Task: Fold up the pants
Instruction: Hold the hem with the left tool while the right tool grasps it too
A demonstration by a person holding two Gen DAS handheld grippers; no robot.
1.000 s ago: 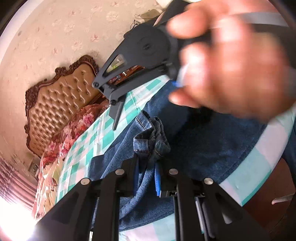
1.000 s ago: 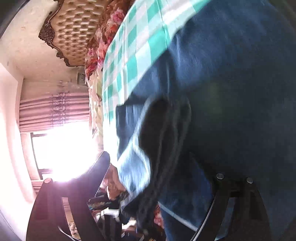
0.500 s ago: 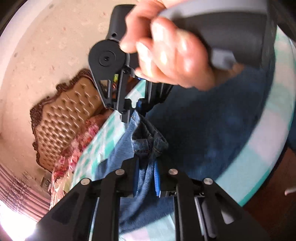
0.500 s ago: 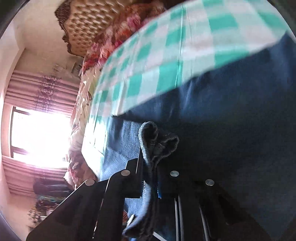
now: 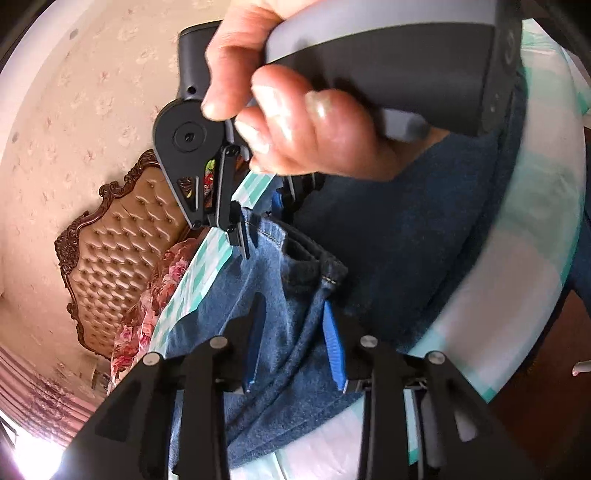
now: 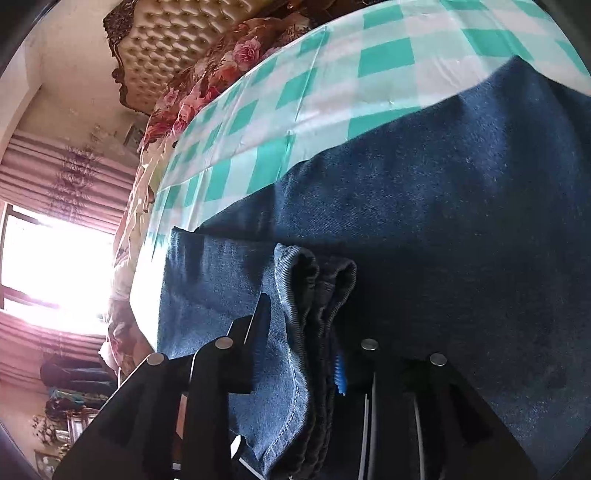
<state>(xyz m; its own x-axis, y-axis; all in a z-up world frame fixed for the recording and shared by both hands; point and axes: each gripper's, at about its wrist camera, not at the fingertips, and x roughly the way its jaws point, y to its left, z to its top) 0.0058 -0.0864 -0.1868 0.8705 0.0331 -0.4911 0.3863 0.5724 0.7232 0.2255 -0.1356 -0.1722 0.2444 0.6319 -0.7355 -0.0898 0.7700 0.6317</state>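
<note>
Behind pants (image 6: 424,229), checked cloth (image 6: 332,74), tufted headboard (image 6: 184,33)

A tufted tan headboard with a dark carved wooden frame (image 5: 122,254) stands against the pale floral-patterned wallpaper (image 5: 92,92). Below it, striped pink curtains (image 6: 44,177) flank a glaring bright window (image 6: 55,266).

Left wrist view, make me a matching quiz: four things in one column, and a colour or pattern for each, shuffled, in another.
Things:
1. jeans
2. tablecloth
3. headboard
4. bedding

Looks:
A. tan, button-tufted, dark carved frame
B. blue denim
C. red and pink roses
D. teal and white checks

Pairs: 1-B, 2-D, 3-A, 4-C
</note>
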